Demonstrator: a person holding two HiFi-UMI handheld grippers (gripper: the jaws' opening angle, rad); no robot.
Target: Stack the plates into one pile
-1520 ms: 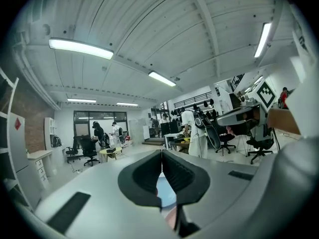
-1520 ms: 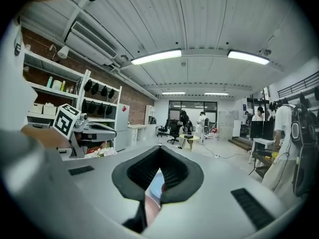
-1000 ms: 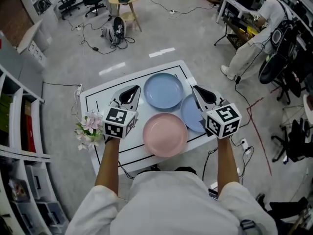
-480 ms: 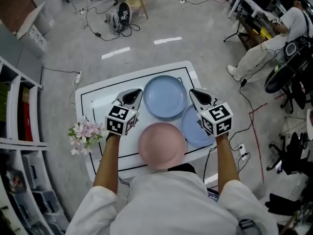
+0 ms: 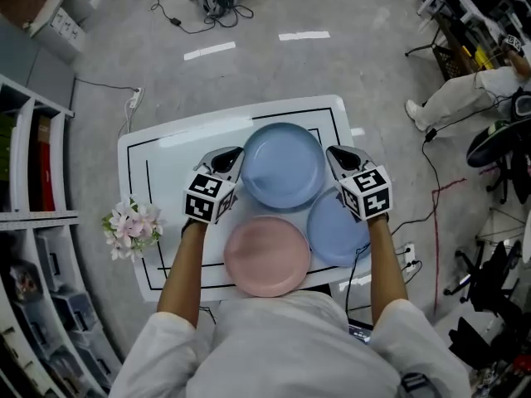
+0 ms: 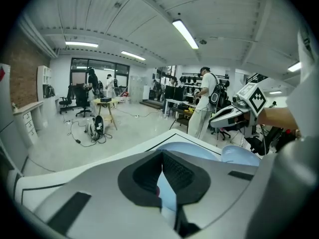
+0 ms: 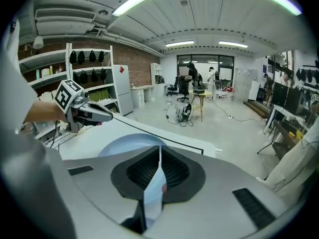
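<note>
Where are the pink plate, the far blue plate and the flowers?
pink plate (image 5: 267, 255): head view, the middle of its dish.
far blue plate (image 5: 284, 166): head view, its centre.
flowers (image 5: 131, 228): head view, the pink blossoms.

Head view: set high above the table (image 5: 141, 152) and aimed steeply down; the whole tabletop and both grippers are taken in from well above.
Left gripper view: set just behind the jaws of the left gripper (image 5: 232, 154), low and near the table, faced outward across it.
Right gripper view: set likewise on the right gripper (image 5: 334, 153), low, faced across the table.
Shared: the far plate (image 5: 284, 166) is seen in all three views; each gripper is seen in the other's view.
</note>
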